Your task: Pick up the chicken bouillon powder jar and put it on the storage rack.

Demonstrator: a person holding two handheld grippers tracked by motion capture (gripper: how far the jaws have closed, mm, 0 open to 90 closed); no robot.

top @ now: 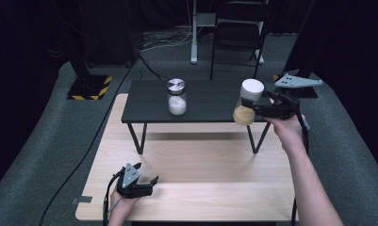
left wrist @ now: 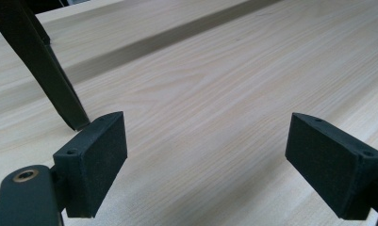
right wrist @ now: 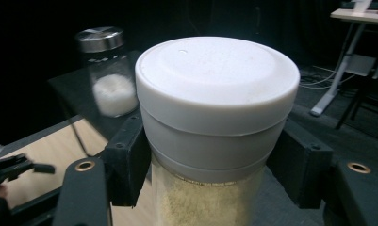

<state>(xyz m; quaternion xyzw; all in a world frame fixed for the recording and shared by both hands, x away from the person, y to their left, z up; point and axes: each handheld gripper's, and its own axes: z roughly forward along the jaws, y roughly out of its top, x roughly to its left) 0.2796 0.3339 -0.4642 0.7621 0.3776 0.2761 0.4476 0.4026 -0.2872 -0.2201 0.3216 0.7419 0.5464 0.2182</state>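
My right gripper (top: 257, 109) is shut on a clear jar with a white lid (top: 251, 89) and tan powder inside, held in the air at the right end of the small black table (top: 205, 101). In the right gripper view the jar (right wrist: 210, 141) sits between the two pads just under its lid. A second jar (top: 176, 96) with a metal lid and white powder stands upright on the black table, left of centre; the same jar (right wrist: 105, 70) appears farther off. My left gripper (top: 146, 179) rests open low over the wooden table (top: 201, 188) near its front left, with nothing between its pads (left wrist: 94, 160).
The black table stands on thin metal legs (left wrist: 45, 70) on the rear of the wooden table. A chair (top: 238, 33) and a white stand (top: 194, 33) are on the floor behind. Cables (top: 83, 155) run along the floor at the left.
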